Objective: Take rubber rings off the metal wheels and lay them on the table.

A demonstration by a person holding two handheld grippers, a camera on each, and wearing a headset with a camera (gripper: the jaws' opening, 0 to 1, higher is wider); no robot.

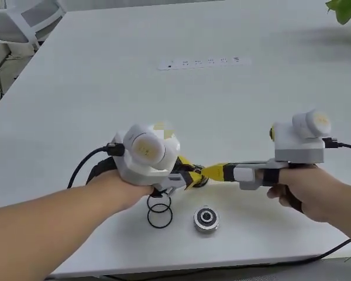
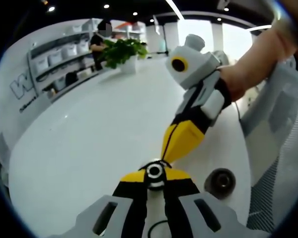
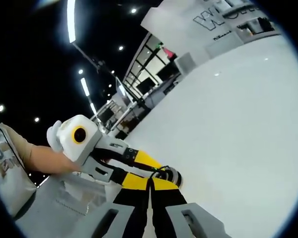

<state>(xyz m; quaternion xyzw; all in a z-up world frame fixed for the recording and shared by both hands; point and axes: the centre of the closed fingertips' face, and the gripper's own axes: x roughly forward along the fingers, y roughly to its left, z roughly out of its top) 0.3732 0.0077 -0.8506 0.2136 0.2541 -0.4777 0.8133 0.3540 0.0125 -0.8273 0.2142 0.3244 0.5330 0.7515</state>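
My left gripper (image 1: pixel 189 178) is shut on a small metal wheel (image 1: pixel 197 177), held just above the white table (image 1: pixel 105 88). In the left gripper view the wheel (image 2: pixel 154 171) sits between the yellow jaw tips of the left gripper (image 2: pixel 154 178). My right gripper (image 1: pixel 206 172) comes in from the right, its yellow jaws pressed together at the wheel's rim on its black rubber ring. In the right gripper view the right gripper (image 3: pixel 150 182) meets the wheel (image 3: pixel 172 175). Two loose rubber rings (image 1: pixel 159 209) lie on the table below the left gripper. A second metal wheel (image 1: pixel 206 218) lies flat beside them.
A white power strip (image 1: pixel 202 62) lies flat at the table's middle far side. A chair (image 1: pixel 23 23) stands at the far left corner and plant leaves (image 1: pixel 345 9) show at the far right. The table's front edge runs just under the rings. Black cables trail from both grippers.
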